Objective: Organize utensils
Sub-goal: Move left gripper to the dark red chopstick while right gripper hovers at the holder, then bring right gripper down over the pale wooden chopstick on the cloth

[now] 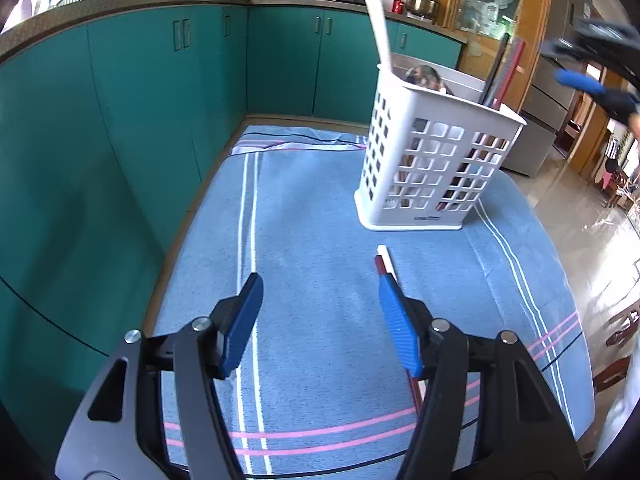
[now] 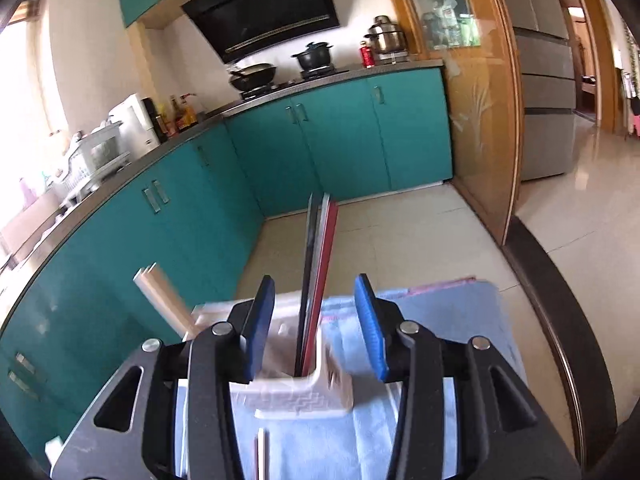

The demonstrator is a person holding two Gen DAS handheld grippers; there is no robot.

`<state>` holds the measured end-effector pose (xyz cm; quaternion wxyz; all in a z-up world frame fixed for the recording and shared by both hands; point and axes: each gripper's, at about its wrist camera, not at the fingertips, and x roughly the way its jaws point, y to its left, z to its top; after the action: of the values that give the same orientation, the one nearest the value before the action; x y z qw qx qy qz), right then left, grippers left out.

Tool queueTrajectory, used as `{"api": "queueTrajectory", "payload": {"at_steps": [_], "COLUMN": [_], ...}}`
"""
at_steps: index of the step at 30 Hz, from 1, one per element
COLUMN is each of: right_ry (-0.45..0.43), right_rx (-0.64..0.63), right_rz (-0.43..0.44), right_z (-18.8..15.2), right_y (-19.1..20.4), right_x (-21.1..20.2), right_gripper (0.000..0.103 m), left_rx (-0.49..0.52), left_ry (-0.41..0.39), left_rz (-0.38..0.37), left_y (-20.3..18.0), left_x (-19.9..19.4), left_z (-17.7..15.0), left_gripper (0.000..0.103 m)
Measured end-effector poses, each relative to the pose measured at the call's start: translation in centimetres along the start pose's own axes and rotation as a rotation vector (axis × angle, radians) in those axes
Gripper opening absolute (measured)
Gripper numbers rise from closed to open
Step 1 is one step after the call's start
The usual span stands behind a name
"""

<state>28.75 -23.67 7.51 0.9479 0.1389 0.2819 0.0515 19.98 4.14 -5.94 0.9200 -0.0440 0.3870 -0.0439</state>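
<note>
Blue-padded right hand-held gripper [image 2: 316, 328] spread, empty, chopsticks [image 2: 318, 280] between pads, left hand-held gripper [image 1: 320, 320] spread, empty

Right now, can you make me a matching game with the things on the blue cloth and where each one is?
Things:
1. white basket
2. white chopsticks
3. dark and red chopsticks
4. loose chopsticks

Places:
A. lying flat on the blue cloth
B. standing up in the basket's near corner, between the open right gripper fingers
C. standing on the blue cloth
D. leaning out of the basket's far corner

Pairs: 1-C, 2-D, 3-B, 4-A
</note>
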Motion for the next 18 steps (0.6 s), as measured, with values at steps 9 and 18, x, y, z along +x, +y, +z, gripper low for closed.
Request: {"api": "queueTrajectory", "payload": {"at_steps": [9,18], "right_ry": [0.245,0.494], "right_rx": [-0.110,-0.299], "right_rz": [0.054,0.057], "right_z": [-12.2,-21.0], "right_y": [-0.1,5.7], "right_x": [0.2,6.9], "right_gripper": [0.046,0.036], "left_rx": [-0.061,-0.096], "left_ry": [0.010,0.025], "left_rz": [0.058,0.100], "left_y": [2.2,3.9], "left_x": [-0.4,-1.4], "left_z": [-1.0,-2.1], "left_gripper": [0.061,0.062]}}
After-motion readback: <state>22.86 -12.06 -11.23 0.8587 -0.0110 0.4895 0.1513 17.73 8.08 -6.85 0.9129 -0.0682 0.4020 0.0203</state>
